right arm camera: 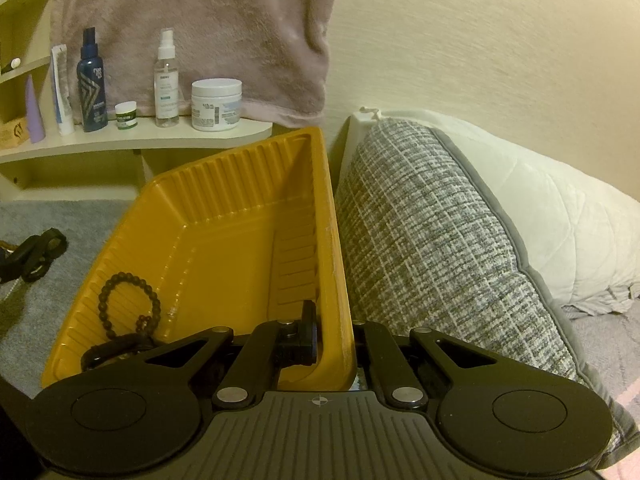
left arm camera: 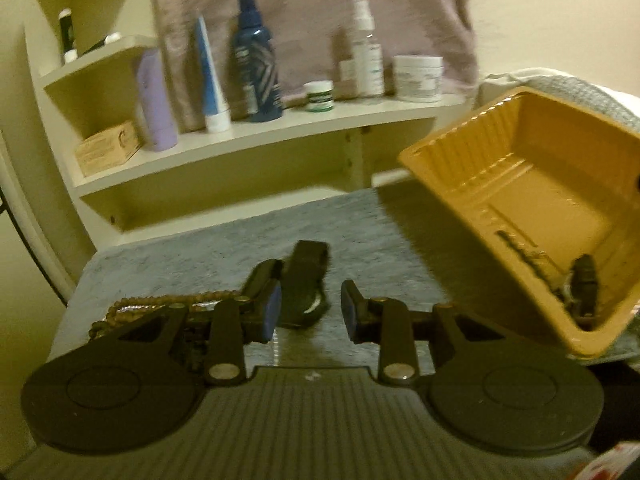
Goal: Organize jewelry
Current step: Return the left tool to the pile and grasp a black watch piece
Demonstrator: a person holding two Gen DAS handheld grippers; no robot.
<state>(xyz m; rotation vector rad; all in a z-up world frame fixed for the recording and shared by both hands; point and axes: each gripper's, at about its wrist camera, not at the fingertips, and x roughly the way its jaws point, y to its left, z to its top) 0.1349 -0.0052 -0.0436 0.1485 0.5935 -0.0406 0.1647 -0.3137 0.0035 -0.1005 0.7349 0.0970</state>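
Observation:
My right gripper (right arm camera: 334, 340) is shut on the right wall of a yellow plastic tray (right arm camera: 240, 216) and holds it tilted above the grey cloth. A dark bead bracelet (right arm camera: 128, 300) and a dark strap lie in the tray's low corner. In the left wrist view the tray (left arm camera: 532, 184) hangs at the right, with my right gripper's finger (left arm camera: 584, 280) inside it. My left gripper (left arm camera: 308, 314) is open and empty, low over the cloth. A black watch band (left arm camera: 306, 280) lies between its fingers. A brown bead chain (left arm camera: 160, 304) lies to the left of them.
A cream shelf (left arm camera: 256, 128) at the back holds bottles, tubes and jars, with a pinkish towel (right arm camera: 208, 20) hanging behind. A grey woven cushion (right arm camera: 432, 248) and a white pillow (right arm camera: 560, 232) lie right of the tray. The grey cloth (left arm camera: 224, 240) covers the surface.

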